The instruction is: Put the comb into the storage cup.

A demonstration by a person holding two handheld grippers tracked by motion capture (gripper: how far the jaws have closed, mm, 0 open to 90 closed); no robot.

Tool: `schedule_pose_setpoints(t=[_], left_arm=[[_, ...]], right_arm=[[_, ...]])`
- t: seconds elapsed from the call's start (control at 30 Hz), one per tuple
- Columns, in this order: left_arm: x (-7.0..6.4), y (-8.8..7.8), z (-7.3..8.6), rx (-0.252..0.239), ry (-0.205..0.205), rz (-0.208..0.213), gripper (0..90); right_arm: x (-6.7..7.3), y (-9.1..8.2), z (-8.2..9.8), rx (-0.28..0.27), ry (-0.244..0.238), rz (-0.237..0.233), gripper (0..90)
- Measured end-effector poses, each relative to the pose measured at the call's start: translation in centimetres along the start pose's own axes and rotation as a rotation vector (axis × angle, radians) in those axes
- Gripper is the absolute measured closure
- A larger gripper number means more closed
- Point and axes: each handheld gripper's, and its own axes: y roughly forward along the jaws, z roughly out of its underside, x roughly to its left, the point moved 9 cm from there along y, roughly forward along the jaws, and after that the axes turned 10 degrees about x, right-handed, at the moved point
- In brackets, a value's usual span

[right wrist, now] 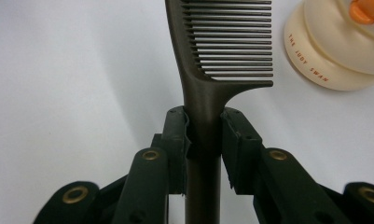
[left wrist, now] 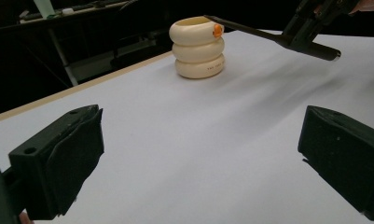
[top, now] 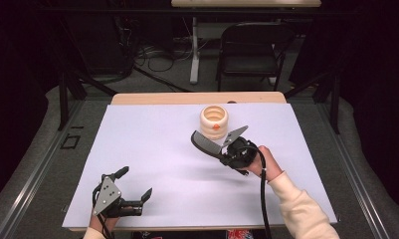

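Observation:
A dark comb (top: 206,141) is held by its handle in my right gripper (top: 225,151), which hovers over the middle right of the white sheet. In the right gripper view the jaws are shut on the comb's handle (right wrist: 203,140) and the teeth (right wrist: 233,42) point away from the gripper (right wrist: 204,122). Just beyond the comb's tip stands a cream ringed holder (top: 214,119) with an orange spot. My left gripper (top: 135,182) rests near the front left of the sheet, open with nothing between its fingers (left wrist: 58,156). From there the holder (left wrist: 197,46) and comb (left wrist: 250,29) lie far ahead.
A white sheet (top: 152,144) covers the wooden table (top: 137,98). A folding chair (top: 251,47) and a table leg (top: 194,50) stand on the floor beyond the far edge. Dark floor borders both sides of the table.

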Motion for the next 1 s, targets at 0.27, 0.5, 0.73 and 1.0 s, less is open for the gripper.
schedule_pose_setpoints(t=[0.27,0.5,0.73,1.0], left_arm=[[-0.1,0.0,0.1,0.005,0.001,0.005,0.2],[0.1,0.0,0.1,0.006,-0.008,0.001,0.3],[0.2,0.1,0.2,0.01,-0.014,0.005,0.2],[0.2,0.1,0.2,0.012,-0.014,0.006,0.2]], right_arm=[[-0.4,-0.8,0.4,-0.048,0.038,0.015,72.3],[-0.7,-1.2,0.7,-0.077,0.063,0.023,72.2],[-0.9,-1.6,0.7,-0.112,0.076,0.033,72.3],[-0.9,-1.9,0.5,-0.141,0.084,0.044,72.3]])
